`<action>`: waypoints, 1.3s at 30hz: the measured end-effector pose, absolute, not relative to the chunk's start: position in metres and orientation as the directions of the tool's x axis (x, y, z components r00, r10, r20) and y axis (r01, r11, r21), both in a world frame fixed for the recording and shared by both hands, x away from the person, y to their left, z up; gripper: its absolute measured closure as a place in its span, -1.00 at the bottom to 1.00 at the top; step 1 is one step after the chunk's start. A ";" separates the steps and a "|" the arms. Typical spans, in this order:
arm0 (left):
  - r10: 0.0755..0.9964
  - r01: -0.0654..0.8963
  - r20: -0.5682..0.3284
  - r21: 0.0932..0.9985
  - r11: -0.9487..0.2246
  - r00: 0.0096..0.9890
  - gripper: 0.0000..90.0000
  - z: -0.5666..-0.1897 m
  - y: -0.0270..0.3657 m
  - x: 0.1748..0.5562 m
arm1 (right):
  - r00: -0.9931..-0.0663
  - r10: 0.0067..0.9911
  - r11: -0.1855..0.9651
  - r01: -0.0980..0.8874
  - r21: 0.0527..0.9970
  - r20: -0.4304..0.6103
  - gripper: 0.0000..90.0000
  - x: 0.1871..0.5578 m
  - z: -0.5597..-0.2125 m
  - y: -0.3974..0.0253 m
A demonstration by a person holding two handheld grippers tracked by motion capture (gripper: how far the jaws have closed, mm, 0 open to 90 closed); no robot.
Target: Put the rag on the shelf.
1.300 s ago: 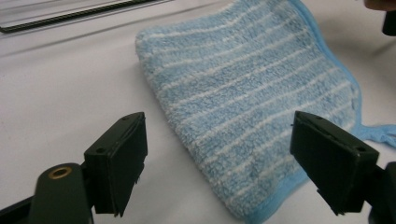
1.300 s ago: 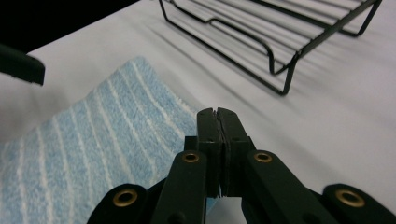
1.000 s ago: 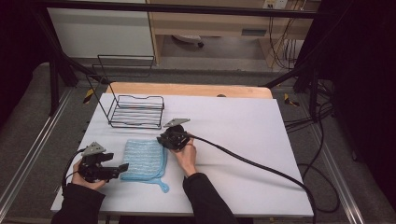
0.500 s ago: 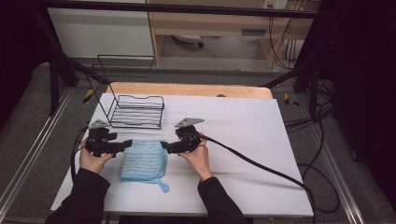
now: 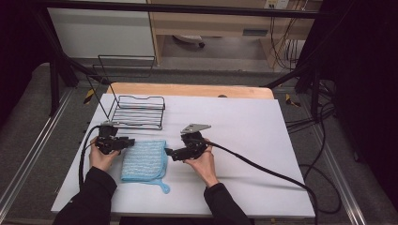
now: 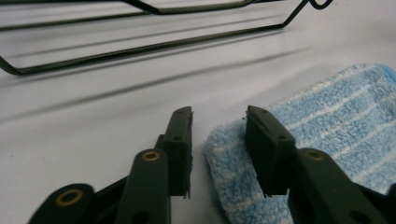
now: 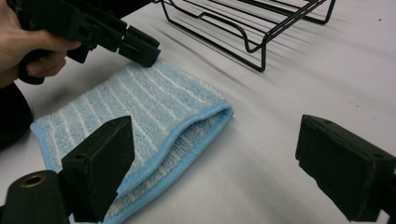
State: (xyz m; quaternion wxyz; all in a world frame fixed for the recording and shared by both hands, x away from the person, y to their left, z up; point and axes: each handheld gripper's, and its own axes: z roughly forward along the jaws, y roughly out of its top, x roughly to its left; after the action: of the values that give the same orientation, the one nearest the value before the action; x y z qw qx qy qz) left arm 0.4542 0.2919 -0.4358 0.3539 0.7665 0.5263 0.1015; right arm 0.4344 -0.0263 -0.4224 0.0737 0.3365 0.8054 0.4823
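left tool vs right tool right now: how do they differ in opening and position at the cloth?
The left tool has a narrow opening; the right tool is spread wide. The left tool sits at the far left corner of the blue cloth, one jaw over its edge; the right tool is at the cloth's right side, jaws either side of its folded corner. Both are open and grip nothing.

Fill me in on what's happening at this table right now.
A person holds a gripper in each hand over a folded blue cloth on the white table. The left gripper is open at the cloth's far left corner, one jaw over the fabric and one beside it. The right gripper is wide open at the cloth's right edge, gripping nothing. A black wire rack stands behind the cloth.
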 end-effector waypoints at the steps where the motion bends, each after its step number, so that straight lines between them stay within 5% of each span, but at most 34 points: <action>1: 0.875 0.739 -0.229 0.647 -0.191 0.426 0.45 -0.437 0.292 0.454 | -0.759 0.616 0.303 0.476 0.826 0.212 -0.71 0.435 -0.423 -0.026; 18: 0.861 0.740 -0.227 0.634 -0.225 0.456 0.70 -0.441 0.291 0.446 | -0.727 0.650 0.335 0.535 0.776 0.221 -0.38 0.466 -0.430 0.021; 39: 0.853 0.718 -0.197 0.647 -0.257 0.483 0.73 -0.442 0.290 0.444 | -0.702 0.653 0.368 0.621 0.692 0.283 0.43 0.474 -0.452 0.034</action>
State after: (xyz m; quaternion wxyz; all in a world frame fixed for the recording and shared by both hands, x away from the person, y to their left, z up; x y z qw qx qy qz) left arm 0.4437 0.2897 -0.4419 0.3499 0.7867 0.4993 0.0966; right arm 0.4740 0.0345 -0.4524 0.0195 0.3852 0.8270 0.4091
